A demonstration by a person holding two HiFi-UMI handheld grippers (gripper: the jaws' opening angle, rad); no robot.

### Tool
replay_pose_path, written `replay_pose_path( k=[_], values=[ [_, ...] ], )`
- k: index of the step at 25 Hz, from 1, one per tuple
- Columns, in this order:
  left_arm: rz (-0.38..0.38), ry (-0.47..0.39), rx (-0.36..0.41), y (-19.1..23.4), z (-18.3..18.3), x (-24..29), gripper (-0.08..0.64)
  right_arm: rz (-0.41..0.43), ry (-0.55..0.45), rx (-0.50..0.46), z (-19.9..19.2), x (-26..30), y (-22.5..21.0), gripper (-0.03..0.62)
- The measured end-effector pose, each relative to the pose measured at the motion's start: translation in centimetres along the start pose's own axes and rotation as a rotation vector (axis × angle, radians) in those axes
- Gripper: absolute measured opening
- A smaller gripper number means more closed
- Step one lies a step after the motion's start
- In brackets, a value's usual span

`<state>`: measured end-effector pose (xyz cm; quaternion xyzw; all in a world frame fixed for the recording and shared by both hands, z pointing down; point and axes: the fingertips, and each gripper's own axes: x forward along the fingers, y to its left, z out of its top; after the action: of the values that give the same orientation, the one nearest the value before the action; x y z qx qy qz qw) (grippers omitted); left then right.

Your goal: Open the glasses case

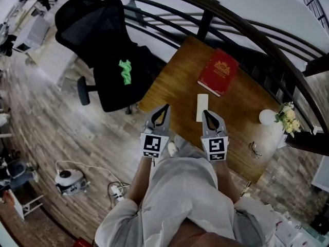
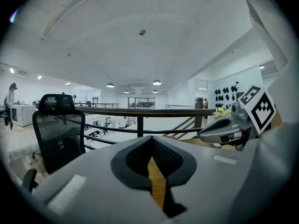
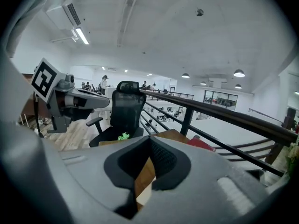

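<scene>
The white glasses case [image 1: 202,107] lies closed on the wooden table [image 1: 241,102], its long side pointing away from me. My right gripper [image 1: 206,112] hovers at the case's near end, jaws shut and empty. My left gripper [image 1: 165,107] hangs over the table's left edge, a little left of the case, also shut with nothing in it. In the left gripper view the left gripper [image 2: 150,140] shows only bare wood through the slit between its pads. The right gripper view shows the right gripper [image 3: 149,140] over wood, with a pale patch low in the slit.
A red book [image 1: 218,71] lies beyond the case. A white round object [image 1: 267,117] and flowers [image 1: 288,118] stand at the right, a small metal item [image 1: 254,149] near the front edge. A black office chair [image 1: 110,55] stands left of the table, a railing [image 1: 205,19] behind it.
</scene>
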<state>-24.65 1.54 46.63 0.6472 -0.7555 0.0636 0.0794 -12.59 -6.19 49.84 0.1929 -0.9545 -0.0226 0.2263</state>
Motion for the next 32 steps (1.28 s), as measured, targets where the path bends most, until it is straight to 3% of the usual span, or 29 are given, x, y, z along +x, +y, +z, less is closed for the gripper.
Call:
replay_pose_path(
  k=[18,32],
  values=[
    [-0.141,0.204,0.058,-3.0,-5.7,9.5,0.020,-0.039,0.136,0.130,-6.7,4.1,-5.2,0.005],
    [-0.393,0.333,0.123,-5.3,-11.8,13.6,0.020,-0.159,0.280,0.228,-12.2,5.5,-4.3,0.020]
  ],
)
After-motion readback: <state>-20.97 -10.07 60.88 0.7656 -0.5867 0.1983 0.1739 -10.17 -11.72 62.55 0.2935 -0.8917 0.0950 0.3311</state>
